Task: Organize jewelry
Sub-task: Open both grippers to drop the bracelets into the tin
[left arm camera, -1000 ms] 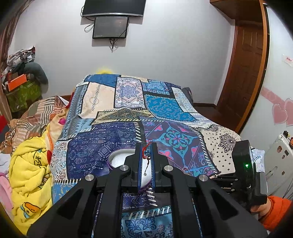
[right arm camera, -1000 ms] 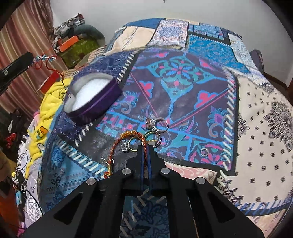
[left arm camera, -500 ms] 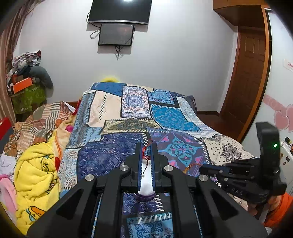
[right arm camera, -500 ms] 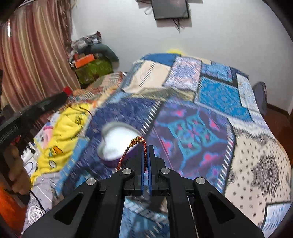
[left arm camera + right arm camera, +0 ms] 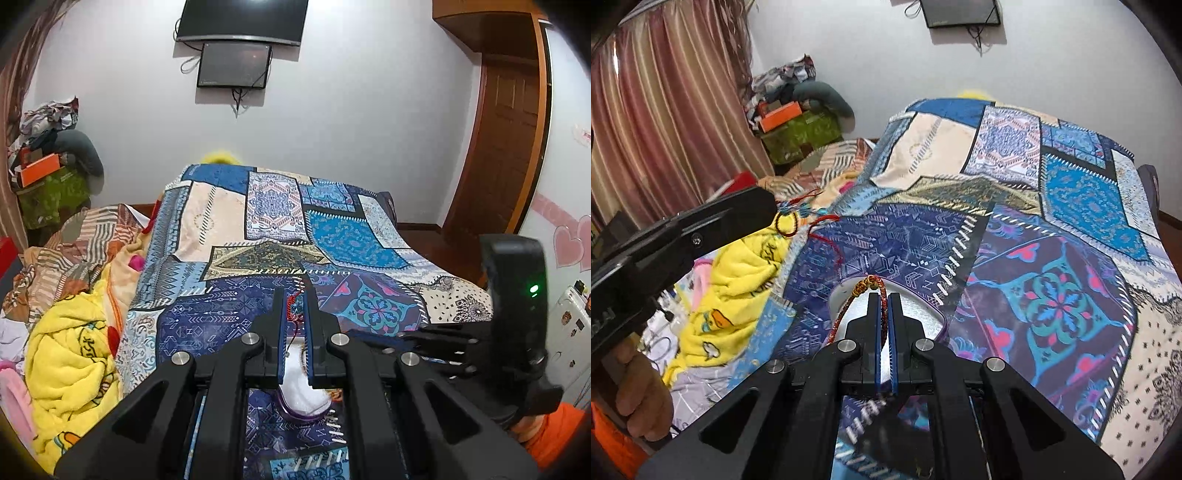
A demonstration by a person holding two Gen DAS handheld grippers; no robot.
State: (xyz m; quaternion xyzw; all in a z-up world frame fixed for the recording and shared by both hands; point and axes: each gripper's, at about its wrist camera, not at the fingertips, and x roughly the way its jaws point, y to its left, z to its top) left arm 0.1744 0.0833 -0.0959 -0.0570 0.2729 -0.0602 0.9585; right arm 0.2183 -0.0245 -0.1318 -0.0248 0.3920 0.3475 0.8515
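Observation:
A purple heart-shaped box (image 5: pixel 923 312) with a white lining lies open on the patterned bedspread (image 5: pixel 1052 221); it also shows in the left wrist view (image 5: pixel 301 400). My left gripper (image 5: pixel 295 295) is shut on a red thread bracelet with blue beads (image 5: pixel 294 308), which also shows in the right wrist view (image 5: pixel 798 216), held above and left of the box. My right gripper (image 5: pixel 884 295) is shut on a braided red-and-gold bracelet (image 5: pixel 866 286) and holds it over the box.
A yellow blanket (image 5: pixel 74 350) and striped bedding (image 5: pixel 74 251) lie left of the bedspread. A pile of clothes and an orange box (image 5: pixel 38 173) stand at the far left wall. A curtain (image 5: pixel 665 110) hangs on the left, a wooden door (image 5: pixel 506 140) on the right.
My right gripper has lifted the braided bracelet off the bedspread and carried it left over the heart box. My left gripper has risen and drawn back with the red thread bracelet.

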